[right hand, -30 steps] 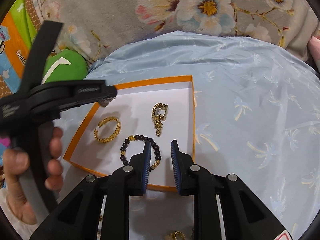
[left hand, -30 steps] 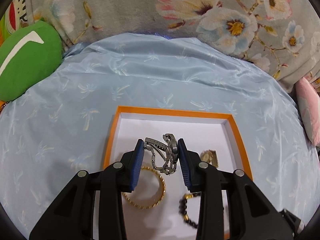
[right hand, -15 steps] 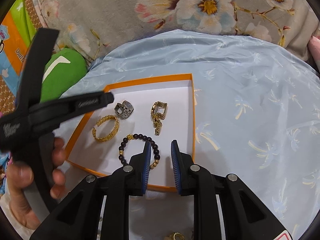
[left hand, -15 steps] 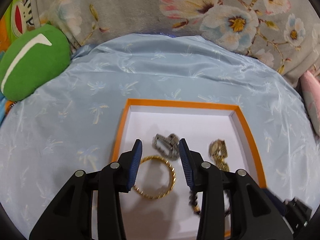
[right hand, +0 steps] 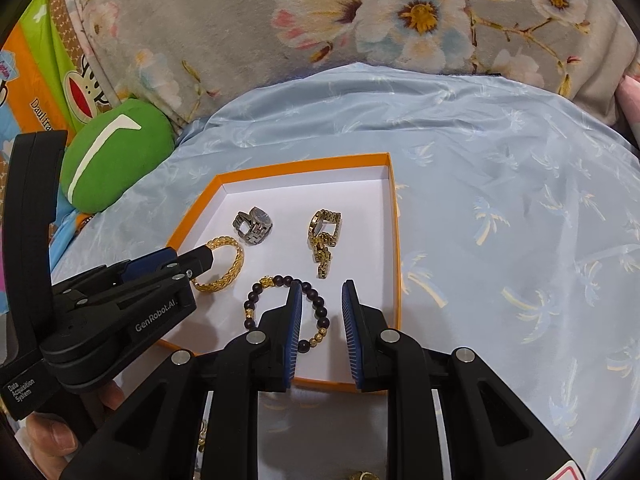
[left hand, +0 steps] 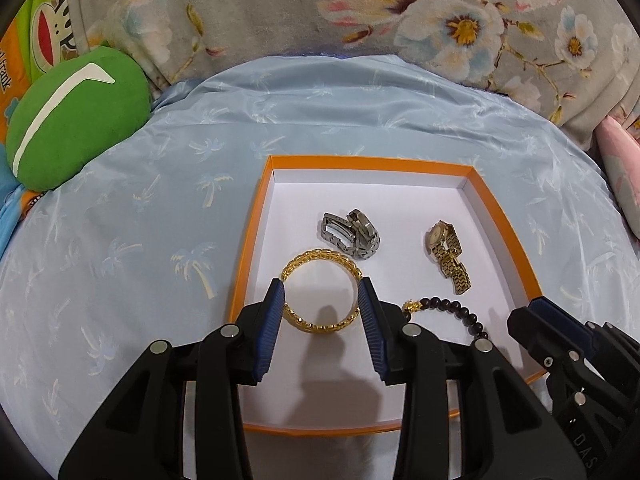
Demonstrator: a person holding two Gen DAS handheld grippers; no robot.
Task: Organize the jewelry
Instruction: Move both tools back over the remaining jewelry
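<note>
Left wrist view: your left gripper (left hand: 321, 292) stands released and empty, its jaws spread to either side of the gold bangle (left hand: 320, 292), above it. All pieces lie inside the orange box (left hand: 249, 248): the silver watch (left hand: 352, 234) just beyond the bangle, the gold watch (left hand: 446, 254) toward the box's right wall, the bead bracelet (left hand: 448, 308) at its near right.

Right wrist view: your right gripper (right hand: 319, 308) is likewise released, holding nothing, poised over the box's near edge with the bead bracelet (right hand: 288, 312) partly behind its left finger. Further jewelry (right hand: 362, 475) appears outside the box, at the frame's bottom; its kind cannot be told.

Recommendation: withdraw the left gripper straight up, clear of the bangle, so nothing placed is dragged.
</note>
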